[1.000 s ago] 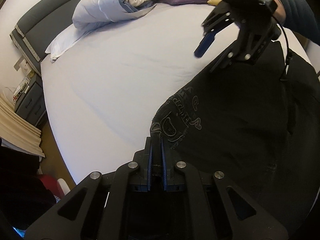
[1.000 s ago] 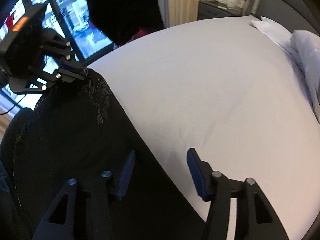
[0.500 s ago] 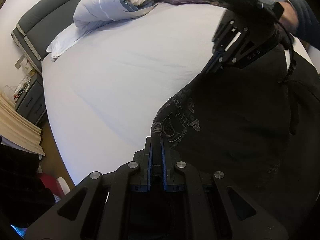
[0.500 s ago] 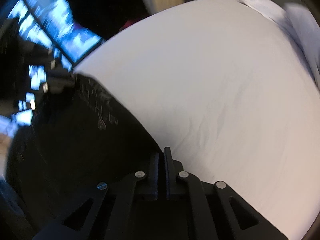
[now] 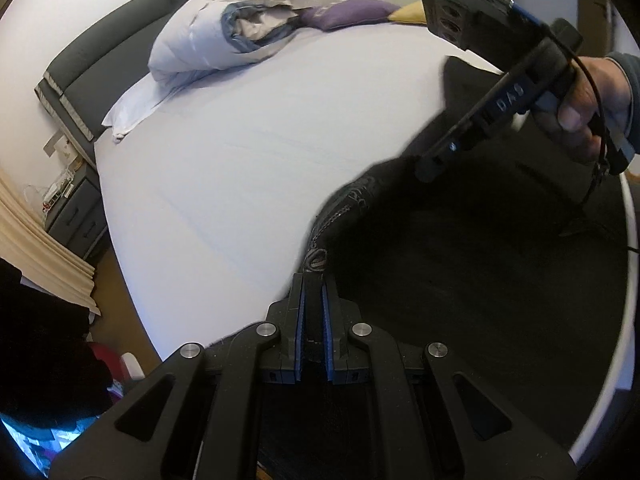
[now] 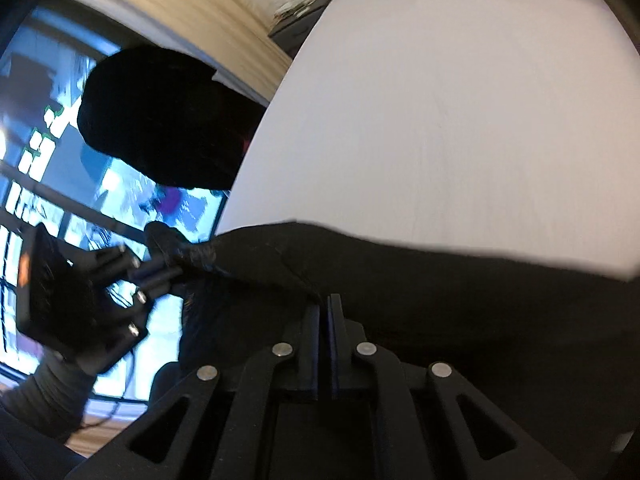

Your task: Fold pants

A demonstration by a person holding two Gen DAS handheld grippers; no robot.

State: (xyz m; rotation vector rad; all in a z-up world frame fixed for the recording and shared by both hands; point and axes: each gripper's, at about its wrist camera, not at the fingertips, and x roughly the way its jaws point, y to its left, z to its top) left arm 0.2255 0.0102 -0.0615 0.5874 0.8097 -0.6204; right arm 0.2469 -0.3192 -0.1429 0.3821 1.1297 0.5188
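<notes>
Since a second ago, my right claw had snapped closed on the edge of the black pants and rolled over, lifting that edge off the bed. My left claw stayed clamped on the embroidered corner of the pants, right at its fingertips. The pants hung stretched between both claws, over the bed's near edge, with the pillows at the far headboard end.

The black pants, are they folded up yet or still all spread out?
Not folded yet. The black pants hang stretched between the left gripper and right gripper, both shut on the edge, above the bed.
</notes>
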